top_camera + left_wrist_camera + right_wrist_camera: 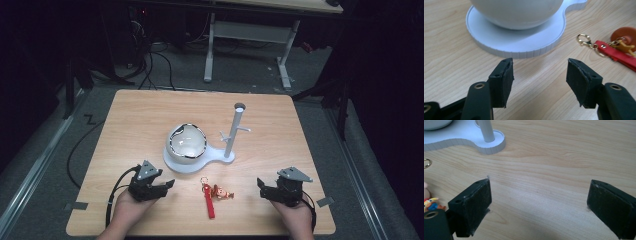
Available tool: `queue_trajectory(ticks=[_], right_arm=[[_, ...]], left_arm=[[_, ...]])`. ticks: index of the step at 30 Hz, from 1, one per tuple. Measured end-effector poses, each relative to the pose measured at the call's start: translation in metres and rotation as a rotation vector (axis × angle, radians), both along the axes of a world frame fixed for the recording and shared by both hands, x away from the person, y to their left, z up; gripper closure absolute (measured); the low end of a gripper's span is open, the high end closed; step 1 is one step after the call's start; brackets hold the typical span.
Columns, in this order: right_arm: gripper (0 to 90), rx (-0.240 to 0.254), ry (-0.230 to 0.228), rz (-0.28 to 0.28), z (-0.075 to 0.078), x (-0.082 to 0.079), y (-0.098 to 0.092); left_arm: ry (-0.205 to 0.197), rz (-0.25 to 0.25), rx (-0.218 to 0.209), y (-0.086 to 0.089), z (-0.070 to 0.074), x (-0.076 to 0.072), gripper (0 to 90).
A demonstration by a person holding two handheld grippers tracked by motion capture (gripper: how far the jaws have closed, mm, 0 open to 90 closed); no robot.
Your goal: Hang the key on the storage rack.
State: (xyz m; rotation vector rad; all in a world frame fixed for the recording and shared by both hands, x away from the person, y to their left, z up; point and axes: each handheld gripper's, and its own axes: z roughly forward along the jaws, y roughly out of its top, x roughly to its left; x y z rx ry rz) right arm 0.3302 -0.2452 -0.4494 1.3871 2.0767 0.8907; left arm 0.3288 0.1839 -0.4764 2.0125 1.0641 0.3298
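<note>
I am holding both grippers low over the table [130, 107] with nothing in them: the left gripper [170, 184] is standing with its jaws spread and bare wood between them, and the right gripper [260, 183] is likewise released at full spread. The keychain [212, 196] — a red strap with a gold clasp and a small figure charm — is lying flat on the wood between the two grippers, just in front of the white stand [200, 160] with its dome and upright peg post [234, 131]. I am judging the main risk to be the pick: the strap is thin and lying flat, so the pads may be scraping the table and closing on nothing. A grip on the charm alone may be leaving the strap swinging — enough to catch the post's pegs or nudge the dome.
</note>
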Motion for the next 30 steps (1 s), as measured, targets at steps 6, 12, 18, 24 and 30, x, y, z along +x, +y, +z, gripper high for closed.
queue_trajectory(ticks=[6, 12, 18, 24, 30], right_arm=[[6.4, 0.017, 0.032, 0.017, 0.0, -0.005, -0.001], [8.0, 0.024, 0.044, 0.08, 0.002, -0.009, 0.01], [13.1, 0.032, 0.076, 0.227, 0.002, -0.013, 0.036], [13.9, 0.034, 0.141, 0.374, -0.005, -0.012, 0.067], [15.0, 0.031, 0.173, 0.442, -0.011, -0.006, 0.086]], left_arm=[[-0.009, -0.01, -0.005, -0.001, 0.0, 0.003, 39.1], [-0.01, 0.01, -0.025, 0.005, 0.002, 0.005, 39.2], [-0.021, 0.026, -0.031, 0.014, 0.006, 0.001, 39.2], [-0.012, 0.062, -0.02, 0.027, 0.004, -0.006, 39.2], [-0.012, 0.097, -0.026, 0.04, 0.004, -0.015, 39.2]])
